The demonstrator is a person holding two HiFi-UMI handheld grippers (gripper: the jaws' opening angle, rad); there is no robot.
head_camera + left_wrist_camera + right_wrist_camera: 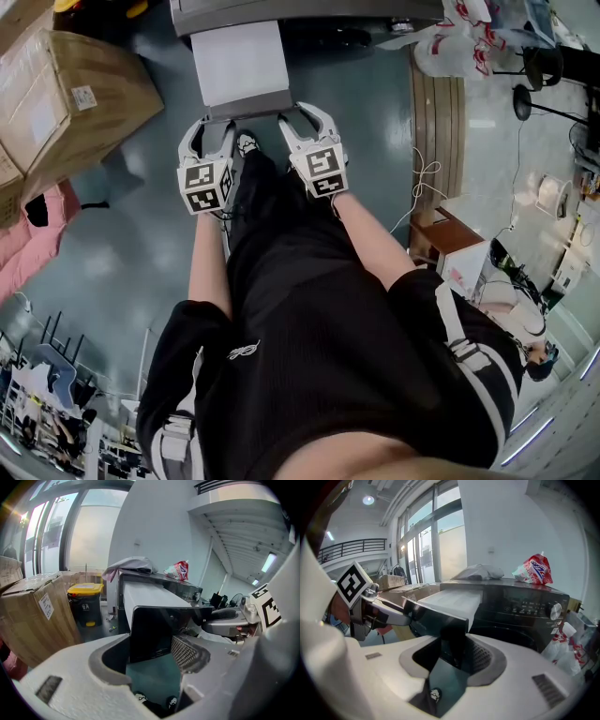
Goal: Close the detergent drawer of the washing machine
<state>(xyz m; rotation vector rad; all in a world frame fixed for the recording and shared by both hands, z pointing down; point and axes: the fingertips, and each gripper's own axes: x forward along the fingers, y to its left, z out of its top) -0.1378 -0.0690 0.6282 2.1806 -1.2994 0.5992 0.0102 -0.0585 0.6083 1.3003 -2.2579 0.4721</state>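
The washing machine (281, 11) stands at the top of the head view with its detergent drawer (242, 61) pulled far out, white on top with a dark front panel (248, 105). My left gripper (211, 127) is at the panel's left end, jaws wide apart, with the panel (154, 630) just ahead of the tips and the pads not pressing it. My right gripper (305, 117) is at the panel's right corner, also open; in the right gripper view that corner (436, 618) sits in the gap of the right gripper (450, 660). The left gripper (152, 653) holds nothing.
Cardboard boxes (66, 94) stand at the left, with a pink cloth (28, 239) below them. A yellow-lidded bin (85, 602) is beside the machine. A red-and-white bag (533, 570) lies on the machine top. A wooden board (436, 122) is at the right.
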